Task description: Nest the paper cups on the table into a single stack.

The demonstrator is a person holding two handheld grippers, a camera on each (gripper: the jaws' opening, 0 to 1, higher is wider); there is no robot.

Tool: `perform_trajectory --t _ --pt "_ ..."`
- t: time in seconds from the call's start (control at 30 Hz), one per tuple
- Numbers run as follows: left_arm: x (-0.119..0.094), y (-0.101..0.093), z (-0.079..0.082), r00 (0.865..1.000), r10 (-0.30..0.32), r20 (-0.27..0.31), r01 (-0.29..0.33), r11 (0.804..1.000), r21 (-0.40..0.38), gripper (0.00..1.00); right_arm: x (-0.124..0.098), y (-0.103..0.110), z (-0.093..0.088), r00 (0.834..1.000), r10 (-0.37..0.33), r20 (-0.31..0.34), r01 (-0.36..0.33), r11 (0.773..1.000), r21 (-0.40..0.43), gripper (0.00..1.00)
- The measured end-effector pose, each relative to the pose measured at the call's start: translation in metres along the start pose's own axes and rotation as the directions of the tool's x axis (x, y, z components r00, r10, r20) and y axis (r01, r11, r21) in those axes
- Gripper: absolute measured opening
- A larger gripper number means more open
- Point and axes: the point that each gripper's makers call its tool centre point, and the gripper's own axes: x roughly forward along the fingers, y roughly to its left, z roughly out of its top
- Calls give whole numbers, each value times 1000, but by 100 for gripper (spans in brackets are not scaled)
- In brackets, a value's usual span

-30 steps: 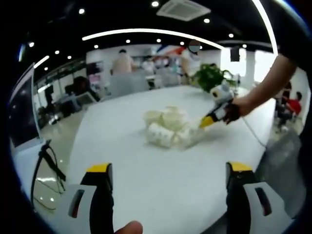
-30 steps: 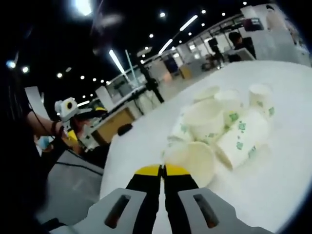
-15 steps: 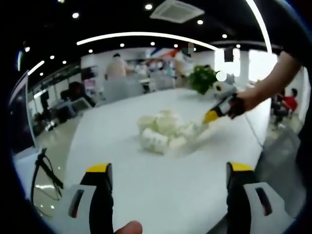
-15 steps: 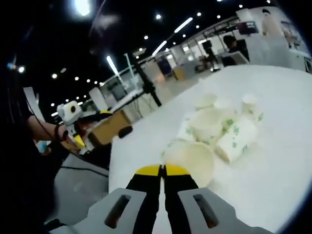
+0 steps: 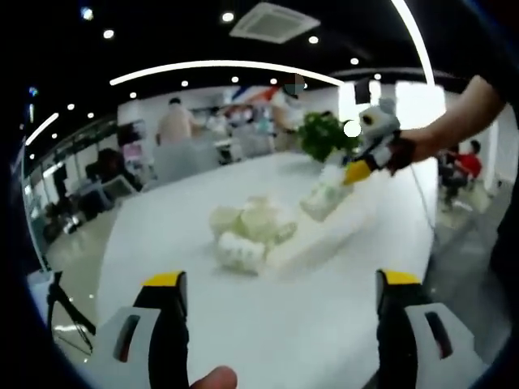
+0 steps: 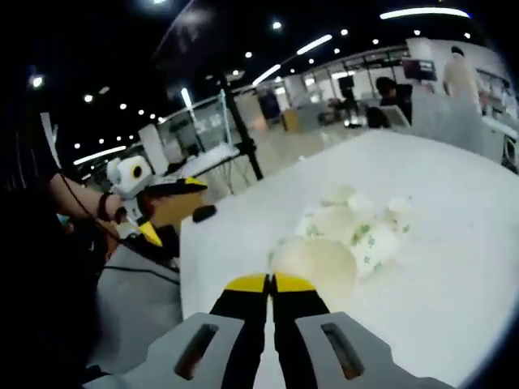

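Right gripper holds one paper cup raised above the white surface; left gripper holds nothing.

Right jaws are closed together on the cup rim, so the cup sits directly ahead of the jaw tips. In the left gripper view this cup hangs off the surface, beside and above the pile of cups. Left jaws stand wide apart with a bare gap between them; the pile lies well ahead, roughly on their centreline.
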Motion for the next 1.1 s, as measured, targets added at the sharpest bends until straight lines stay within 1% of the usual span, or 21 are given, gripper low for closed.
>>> perform_trajectory --t 0.13,0.2,0.33,0.43,0.53,0.67,0.77,0.8,0.9,0.97,1.0,1.03,1.07,1.1 --pt "4 2 5 1000 -20 9 20 1000 7 97 -5 7 7 1000 -9 -9 9 1000 -10 0" --pt "5 3 4 1000 -30 -1 30 999 25 97 -7 11 7 1000 -10 -28 9 1000 -21 0" --pt "4 6 4 1000 -30 5 30 999 18 97 -10 22 5 997 -9 -76 5 998 -56 0" --pt "3 5 3 999 -32 2 32 999 19 97 -12 30 4 993 -15 -114 2 994 -107 0" --pt "2 6 3 1000 -28 4 28 999 17 97 -12 39 4 990 -2 -141 -16 992 -125 0" --pt "0 5 1 1000 -24 3 24 1000 9 96 -14 50 2 982 3 -191 -34 986 -162 0" --pt "0 3 -1 1000 -25 -3 26 1000 11 96 -17 53 1 975 -19 -223 -30 976 -215 0" --pt "-1 2 -3 1000 -27 -5 27 1000 14 96 -17 58 0 970 -11 -243 -45 974 -223 0" --pt "-2 1 -5 1000 -24 -11 24 1000 16 95 -17 63 -2 959 -14 -282 -60 966 -253 0" --pt "-2 2 -7 1000 -20 -12 20 1000 14 95 -19 65 -5 945 -28 -326 -73 953 -293 0" --pt "-3 1 -8 1000 -19 -13 19 1000 11 95 -20 66 -8 933 -35 -357 -83 947 -311 0" --pt "-3 0 -9 1000 -19 -13 19 1000 8 94 -20 67 -8 931 -34 -363 -88 944 -317 0" --pt "-3 0 -10 1000 -21 -13 21 1000 5 94 -20 70 -10 921 -39 -387 -107 932 -347 0" --pt "-4 -1 -11 1000 -22 -14 22 1000 5 94 -20 71 -12 915 -41 -402 -118 925 -362 0"
